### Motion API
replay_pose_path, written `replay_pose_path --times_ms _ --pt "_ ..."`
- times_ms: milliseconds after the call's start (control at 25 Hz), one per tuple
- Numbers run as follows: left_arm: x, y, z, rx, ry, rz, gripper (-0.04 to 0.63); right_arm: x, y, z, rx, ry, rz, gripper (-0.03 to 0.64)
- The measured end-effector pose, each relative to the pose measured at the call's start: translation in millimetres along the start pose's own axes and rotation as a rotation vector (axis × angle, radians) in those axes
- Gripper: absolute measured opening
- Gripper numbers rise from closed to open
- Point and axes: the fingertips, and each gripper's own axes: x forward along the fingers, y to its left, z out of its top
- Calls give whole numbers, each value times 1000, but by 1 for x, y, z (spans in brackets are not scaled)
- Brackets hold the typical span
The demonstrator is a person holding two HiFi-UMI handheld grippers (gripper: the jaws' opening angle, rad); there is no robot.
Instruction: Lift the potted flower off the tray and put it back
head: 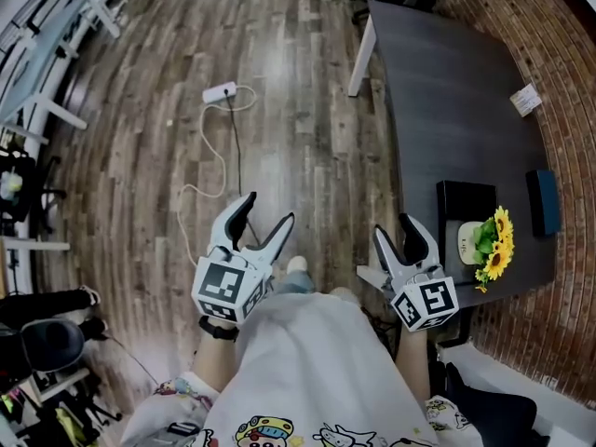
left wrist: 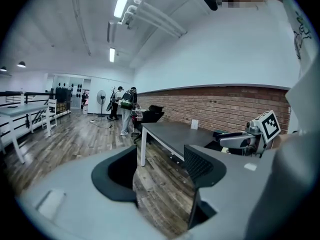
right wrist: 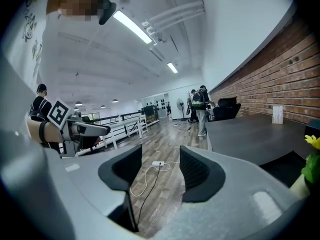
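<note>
The potted flower (head: 492,245), yellow sunflowers with green leaves in a white pot, stands on a black tray (head: 463,198) at the near end of a dark grey table (head: 447,91). Both grippers hang over the wooden floor, left of the table and well apart from the pot. My left gripper (head: 267,209) is open with nothing between its jaws, as the left gripper view (left wrist: 160,166) shows. My right gripper (head: 394,228) is open and empty too (right wrist: 154,171), nearer the table's edge. The flower (right wrist: 312,164) peeks in at the right gripper view's right rim.
A white power strip (head: 220,92) with its cable lies on the floor ahead. On the table are a white card (head: 525,99) and a dark blue box (head: 544,201) by the brick wall. A black chair (head: 494,408) is at lower right. People (left wrist: 122,109) stand far off.
</note>
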Motion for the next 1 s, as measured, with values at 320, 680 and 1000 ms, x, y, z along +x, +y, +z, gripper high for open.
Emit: replay_pose_path --times_ms 320,680,1000 --pt "21 7 -11 -15 45 -61 301 7 -9 -9 27 37 -61 244" --pt "74 0 0 22 71 -145 321 18 -52 -9 73 25 -135 287" --pt "170 -26 51 91 49 -291 336 22 -125 25 90 -30 -258 311"
